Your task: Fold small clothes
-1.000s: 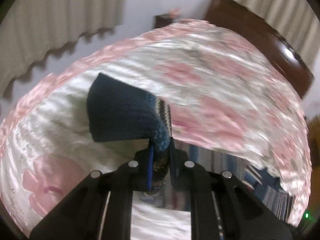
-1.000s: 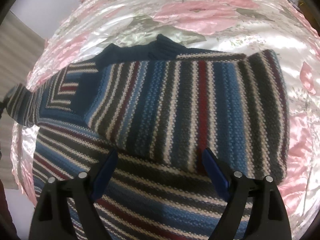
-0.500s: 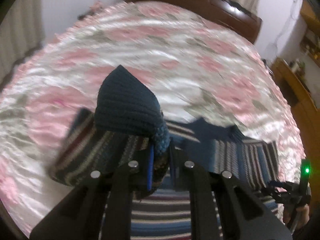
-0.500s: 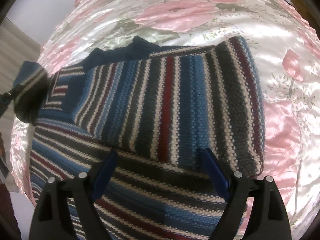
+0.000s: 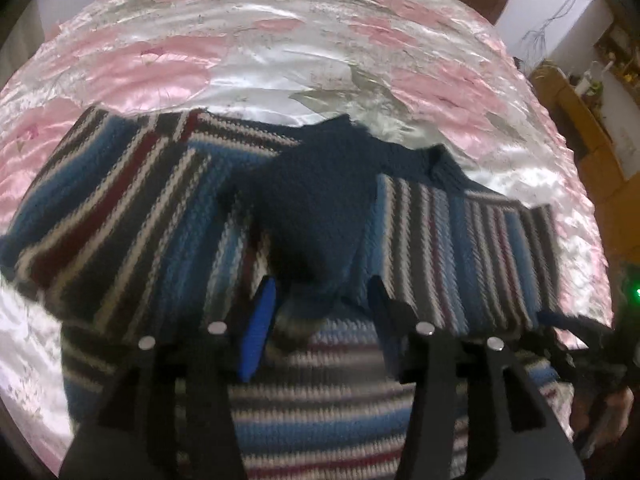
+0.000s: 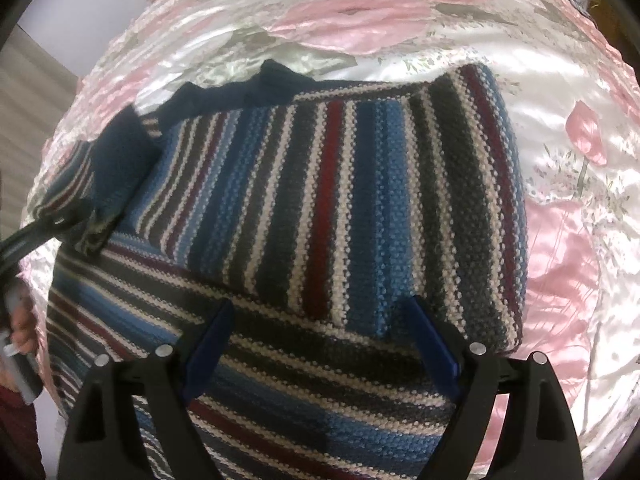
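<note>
Striped knit sweater (image 6: 360,208) lies on the pink satin bedspread (image 5: 280,60), left sleeve cuff (image 5: 316,216) just released by now-wide left gripper (image 5: 320,320), right gripper (image 6: 320,340) wide and empty, so both sleeves look folded in.

There is one striped sweater (image 6: 328,216), filling the middle of both views. It lies on one pink flowered bedspread (image 6: 568,208). Two grippers show, the left gripper (image 5: 320,316) and the right gripper (image 6: 324,344), at the bottom of their views.
</note>
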`<state>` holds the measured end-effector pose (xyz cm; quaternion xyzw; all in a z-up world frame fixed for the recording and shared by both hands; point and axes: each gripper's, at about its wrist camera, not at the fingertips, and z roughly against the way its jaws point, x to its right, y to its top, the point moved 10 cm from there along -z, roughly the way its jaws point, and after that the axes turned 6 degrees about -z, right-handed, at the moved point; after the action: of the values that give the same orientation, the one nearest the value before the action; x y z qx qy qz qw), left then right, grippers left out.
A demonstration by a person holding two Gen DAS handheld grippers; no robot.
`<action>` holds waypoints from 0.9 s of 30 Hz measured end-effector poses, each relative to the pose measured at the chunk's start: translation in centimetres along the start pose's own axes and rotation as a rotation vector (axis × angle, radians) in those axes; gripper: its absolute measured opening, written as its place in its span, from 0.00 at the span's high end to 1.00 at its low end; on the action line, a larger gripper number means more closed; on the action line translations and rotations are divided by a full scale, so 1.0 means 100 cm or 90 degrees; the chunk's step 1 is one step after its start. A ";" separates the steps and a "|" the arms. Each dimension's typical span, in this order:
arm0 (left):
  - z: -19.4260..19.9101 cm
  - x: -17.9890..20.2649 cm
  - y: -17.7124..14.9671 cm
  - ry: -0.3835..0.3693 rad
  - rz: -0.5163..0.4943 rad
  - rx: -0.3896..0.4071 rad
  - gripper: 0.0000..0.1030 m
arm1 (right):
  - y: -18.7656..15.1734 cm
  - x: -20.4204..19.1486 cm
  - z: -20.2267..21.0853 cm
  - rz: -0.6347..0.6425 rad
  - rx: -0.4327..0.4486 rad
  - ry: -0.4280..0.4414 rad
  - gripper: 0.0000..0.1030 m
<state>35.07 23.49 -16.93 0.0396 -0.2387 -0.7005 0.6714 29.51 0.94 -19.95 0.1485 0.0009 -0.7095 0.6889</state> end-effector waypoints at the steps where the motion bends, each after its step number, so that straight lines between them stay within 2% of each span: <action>1: 0.014 -0.003 0.002 -0.001 -0.003 0.015 0.45 | 0.001 -0.002 0.002 0.001 0.000 0.003 0.15; 2: 0.033 -0.009 0.007 0.005 -0.006 0.039 0.38 | 0.002 -0.005 0.004 0.002 0.002 0.007 0.15; 4: 0.057 -0.025 0.018 0.033 -0.007 0.073 0.32 | 0.005 -0.012 0.007 0.007 0.003 0.018 0.15; 6: 0.069 -0.052 0.032 0.102 -0.023 0.084 0.32 | 0.008 -0.020 0.009 0.009 0.003 0.022 0.15; 7: 0.069 -0.070 0.036 0.149 -0.027 0.081 0.32 | 0.009 -0.024 0.009 0.010 0.003 0.023 0.15; 8: 0.065 -0.083 0.038 0.174 -0.022 0.071 0.32 | 0.011 -0.030 0.010 0.012 0.004 0.025 0.15; 10: 0.051 -0.105 0.035 0.198 -0.011 0.035 0.32 | 0.014 -0.044 0.009 0.014 0.000 0.044 0.15; 13: 0.014 -0.131 0.014 0.199 0.018 -0.051 0.32 | 0.017 -0.063 0.005 0.014 -0.013 0.069 0.15; 16: -0.010 -0.138 -0.004 0.191 0.021 -0.103 0.32 | 0.022 -0.081 -0.004 0.024 -0.028 0.079 0.16; 19: -0.016 -0.140 -0.008 0.179 0.015 -0.097 0.27 | 0.026 -0.096 -0.017 0.018 -0.051 0.096 0.18; 23: -0.001 -0.142 -0.002 0.121 0.055 -0.060 0.26 | 0.027 -0.112 -0.032 0.014 -0.071 0.118 0.20; 27: 0.015 -0.146 0.004 0.113 0.070 -0.037 0.26 | 0.029 -0.121 -0.041 0.007 -0.076 0.143 0.23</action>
<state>36.26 37.98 -19.32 0.0686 -0.1599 -0.6627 0.7284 33.26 13.42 -20.72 0.1856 0.1199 -0.6833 0.6959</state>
